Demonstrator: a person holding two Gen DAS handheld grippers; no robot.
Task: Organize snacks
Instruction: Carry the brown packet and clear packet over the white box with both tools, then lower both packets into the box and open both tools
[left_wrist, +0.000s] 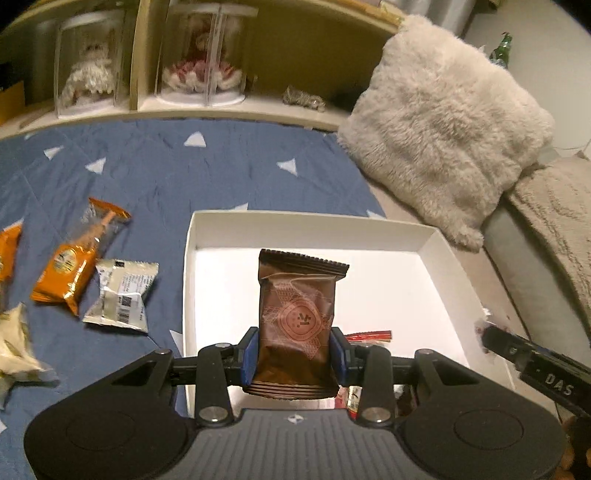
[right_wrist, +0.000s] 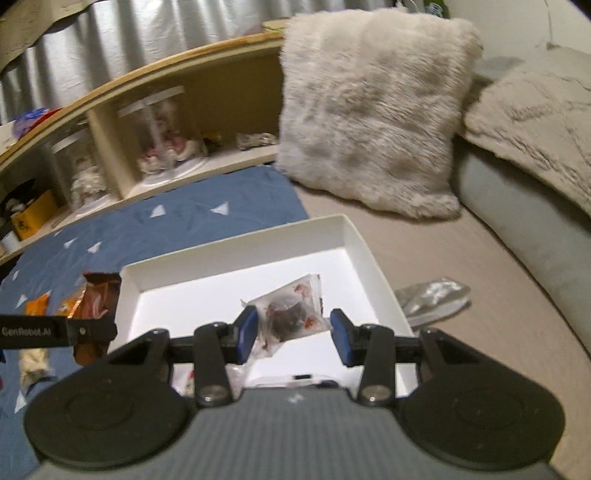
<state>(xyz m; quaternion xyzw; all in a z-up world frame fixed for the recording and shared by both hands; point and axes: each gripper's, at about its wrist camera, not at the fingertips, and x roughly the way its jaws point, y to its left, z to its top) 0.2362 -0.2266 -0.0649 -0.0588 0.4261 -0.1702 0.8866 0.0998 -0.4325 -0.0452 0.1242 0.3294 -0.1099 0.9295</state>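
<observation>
My left gripper (left_wrist: 295, 347) is shut on a brown snack packet (left_wrist: 299, 295), held upright over the near part of a white open box (left_wrist: 295, 216). A red packet (left_wrist: 369, 336) lies in the box behind the left fingers. My right gripper (right_wrist: 293, 328) is shut on a clear packet with a dark snack inside (right_wrist: 288, 314), also above the white box (right_wrist: 236, 236). In the left wrist view the right gripper (left_wrist: 487, 332) enters at the box's right rim. In the right wrist view the left gripper's finger (right_wrist: 85, 330) and the brown packet (right_wrist: 98, 295) show at the box's left side.
On the blue bedspread left of the box lie an orange packet (left_wrist: 70, 266), a silver packet (left_wrist: 122, 291) and a pale packet (left_wrist: 14, 343). Another silver packet (right_wrist: 432, 295) lies right of the box. A furry pillow (left_wrist: 443, 140) and a wooden shelf (left_wrist: 221, 107) stand behind.
</observation>
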